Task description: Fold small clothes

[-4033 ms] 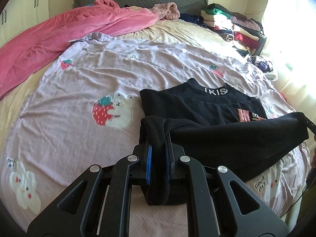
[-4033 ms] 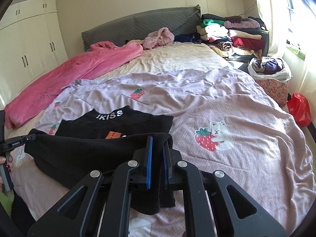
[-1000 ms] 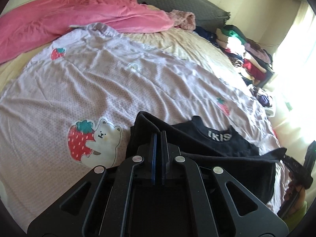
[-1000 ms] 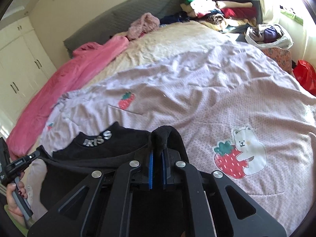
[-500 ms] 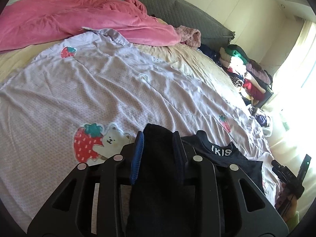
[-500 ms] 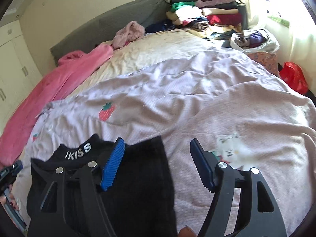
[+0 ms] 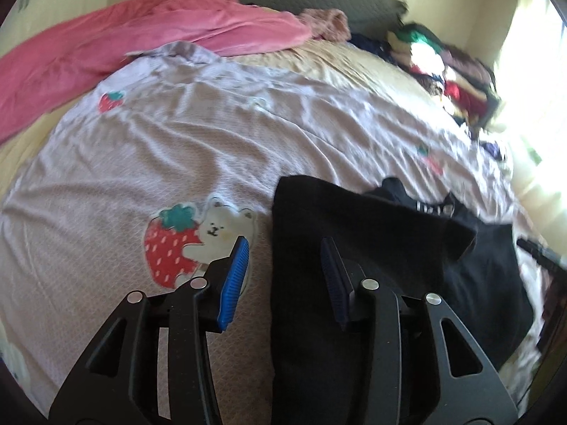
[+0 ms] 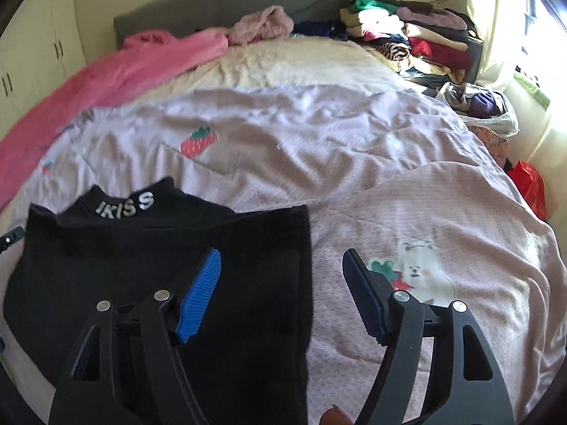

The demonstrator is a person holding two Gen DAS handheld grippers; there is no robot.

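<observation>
A small black top (image 7: 372, 233) with white "IKISS" letters on its collar (image 8: 125, 207) lies folded over on the lilac bedspread (image 7: 198, 148). In the right wrist view the black top (image 8: 170, 244) lies at lower left with its folded edge straight. My left gripper (image 7: 285, 265) is open and empty, its jaws straddling the top's left edge. My right gripper (image 8: 281, 283) is open and empty, its jaws straddling the top's right edge. The other gripper's tip shows at the left edge of the right wrist view (image 8: 10, 237).
A pink blanket (image 7: 117, 42) lies along the bed's far left. A grey headboard (image 8: 230, 0) stands at the back. Piles of folded clothes (image 8: 407, 32) sit at the far right. A basket of clothes (image 8: 478, 106) and a red bag (image 8: 529, 184) stand beside the bed.
Both grippers carried the top's lower half up over its upper half, then opened and let it go. The fabric now lies flat and both grippers have drawn back a little.
</observation>
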